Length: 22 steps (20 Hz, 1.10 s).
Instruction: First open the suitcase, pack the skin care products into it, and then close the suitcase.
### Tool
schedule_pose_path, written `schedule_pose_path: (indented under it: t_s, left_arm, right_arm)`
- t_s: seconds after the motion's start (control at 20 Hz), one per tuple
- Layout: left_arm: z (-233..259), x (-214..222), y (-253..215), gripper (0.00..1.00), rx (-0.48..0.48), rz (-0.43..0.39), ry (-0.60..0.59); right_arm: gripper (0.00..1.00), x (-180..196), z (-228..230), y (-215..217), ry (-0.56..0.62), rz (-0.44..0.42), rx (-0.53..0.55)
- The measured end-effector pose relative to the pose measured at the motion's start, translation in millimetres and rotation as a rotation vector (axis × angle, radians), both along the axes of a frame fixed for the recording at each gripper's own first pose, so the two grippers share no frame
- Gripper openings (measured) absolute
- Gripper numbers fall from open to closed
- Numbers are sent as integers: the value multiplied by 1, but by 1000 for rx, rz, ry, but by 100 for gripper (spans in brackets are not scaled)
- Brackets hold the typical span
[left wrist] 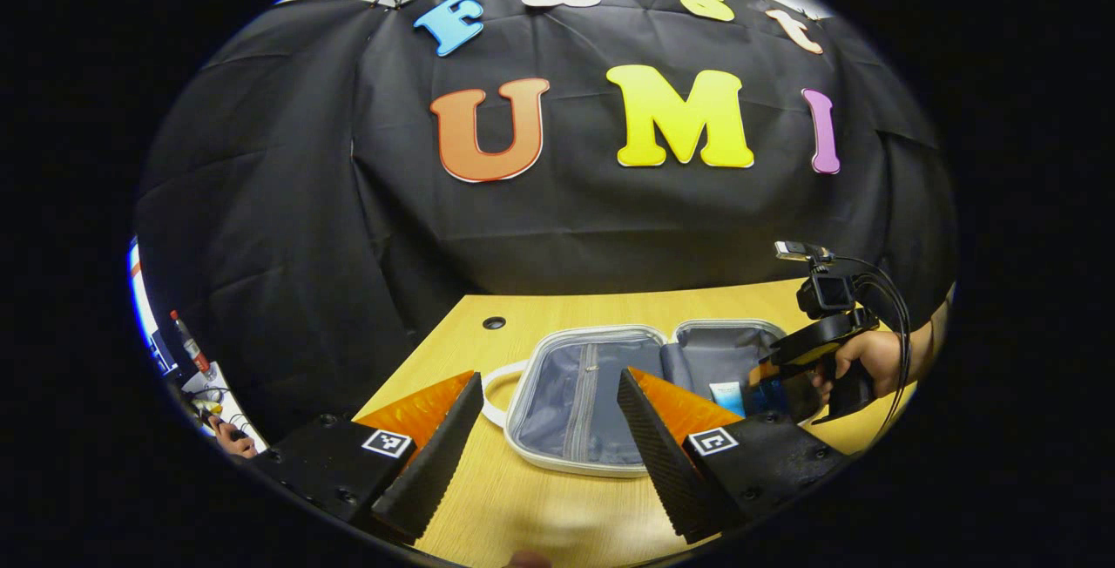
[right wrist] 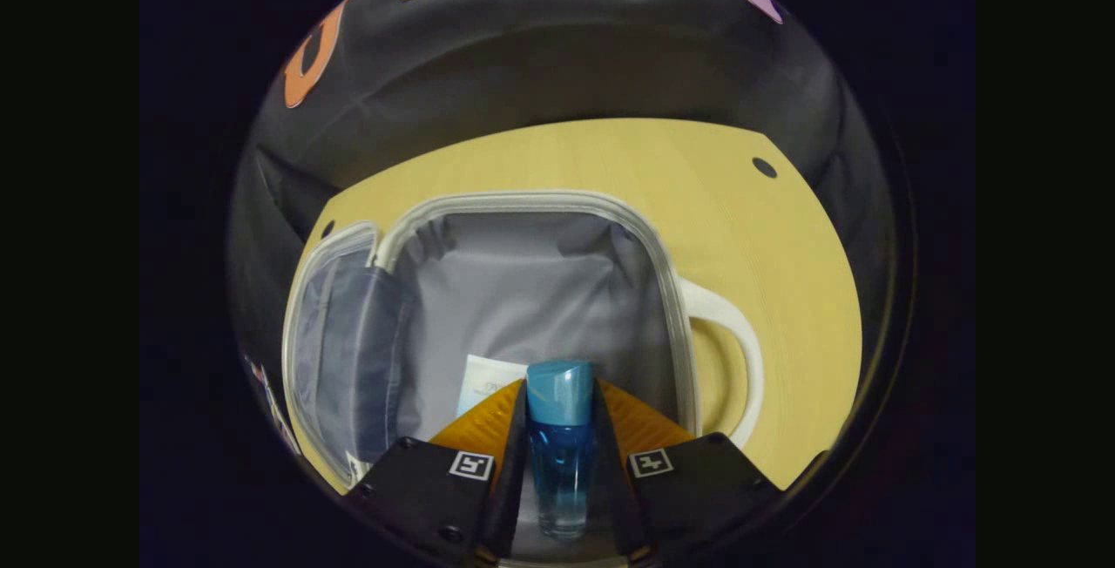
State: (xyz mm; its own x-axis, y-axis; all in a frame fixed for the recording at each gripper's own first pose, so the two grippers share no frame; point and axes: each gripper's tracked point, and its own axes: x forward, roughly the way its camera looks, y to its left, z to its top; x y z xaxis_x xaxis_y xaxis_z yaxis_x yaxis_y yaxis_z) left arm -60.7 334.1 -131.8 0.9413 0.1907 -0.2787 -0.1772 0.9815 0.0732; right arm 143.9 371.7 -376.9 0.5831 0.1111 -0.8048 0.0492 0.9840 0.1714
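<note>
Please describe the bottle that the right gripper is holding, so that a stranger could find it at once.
On the wooden table lies an open suitcase with grey lining. Over its main compartment, the right gripper clamps a small clear blue bottle with an opaque blue cap. The item lying beside it in the case is a pale flat tube.

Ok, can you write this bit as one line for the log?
suitcase: grey-lined white-rimmed suitcase open on wooden table | right gripper: shut on blue capped bottle over suitcase | left gripper: open
</note>
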Motion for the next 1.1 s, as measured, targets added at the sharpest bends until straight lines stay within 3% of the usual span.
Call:
schedule_pose_path:
  t_s: [0.25,0.4,0.5,0.6,0.65,0.8,0.95,1.1]
  left_arm:
    - [-13,7,24,99,11,29,24]
    - [-22,15,43,99,-51,60,31]
    - [-31,20,61,99,-122,93,45]
    - [-40,30,79,99,-221,116,40]
    - [-46,34,88,99,-269,133,41]
    - [-67,46,114,98,-436,175,54]
    - [-101,64,118,98,-665,171,88]
    - [-136,77,125,99,-849,177,149]
  right_arm:
    - [39,-1,-10,-1,51,-18,-28]
    - [50,-17,-9,9,104,27,-7]
    - [60,-24,6,5,73,48,-34]
    - [77,-32,26,5,19,80,-42]
    - [81,-34,38,1,-15,101,-62]
    - [81,-48,87,-11,-143,182,-76]
    - [81,-68,138,-22,-261,244,-24]
    - [81,-89,184,-57,-357,229,1]
